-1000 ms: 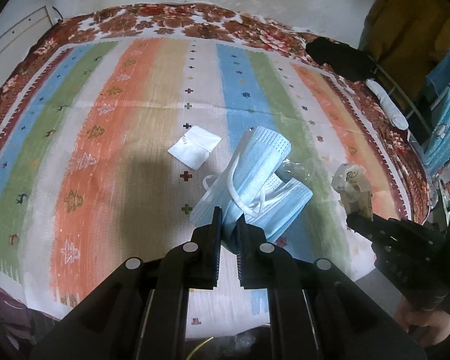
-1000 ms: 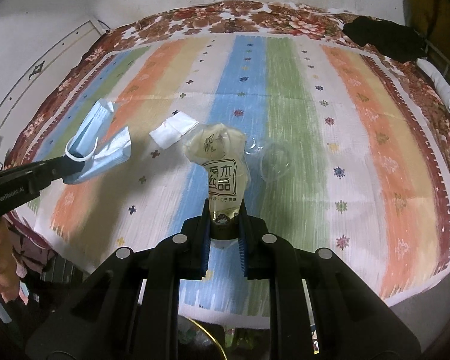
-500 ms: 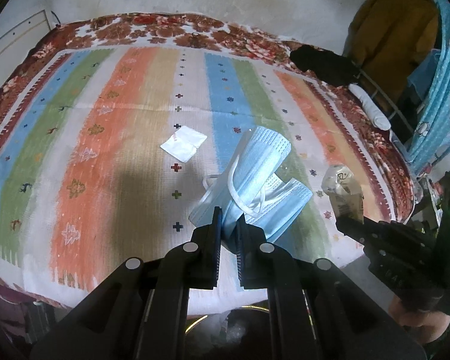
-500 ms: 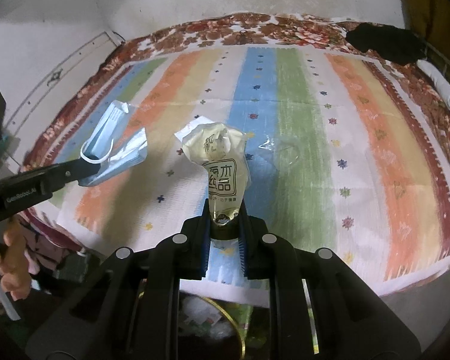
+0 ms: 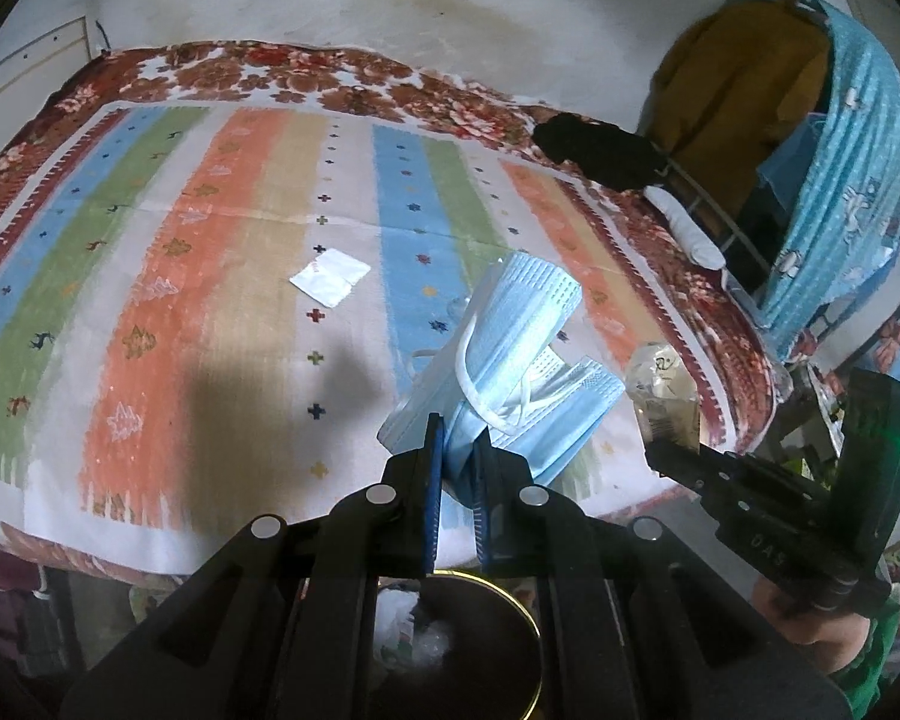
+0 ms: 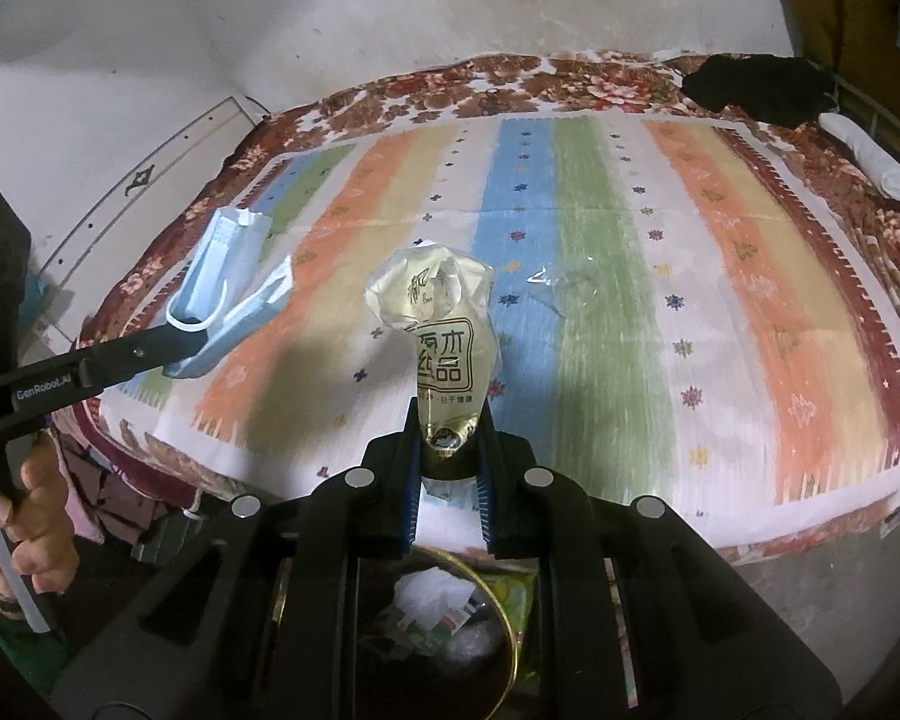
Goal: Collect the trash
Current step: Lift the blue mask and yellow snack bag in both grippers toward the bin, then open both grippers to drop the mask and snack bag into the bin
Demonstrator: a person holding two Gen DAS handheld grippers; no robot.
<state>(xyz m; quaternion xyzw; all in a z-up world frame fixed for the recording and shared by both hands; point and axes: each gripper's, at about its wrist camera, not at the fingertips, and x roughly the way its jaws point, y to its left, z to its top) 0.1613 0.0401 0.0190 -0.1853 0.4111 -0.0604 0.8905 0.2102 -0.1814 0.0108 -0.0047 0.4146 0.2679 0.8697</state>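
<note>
Trash bin [image 5: 480, 648] directly below both sets of jaws, gold rim just under the fingertips, so release is a straight drop. Left gripper [image 5: 457, 468] clamped on blue face masks [image 5: 510, 360], long axis running up and away from the jaws; right gripper [image 6: 448, 456] clamped on neck of crumpled printed plastic bag [image 6: 441, 330], standing upright above the jaws. White wrapper [image 5: 330, 276] and clear plastic scrap [image 6: 564, 285] left on bed [image 5: 150, 276], well apart from either gripper.

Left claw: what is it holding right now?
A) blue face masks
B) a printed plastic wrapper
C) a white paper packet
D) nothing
A: the left claw is shut on the blue face masks, while the white paper packet lies on the striped blanket.
</note>
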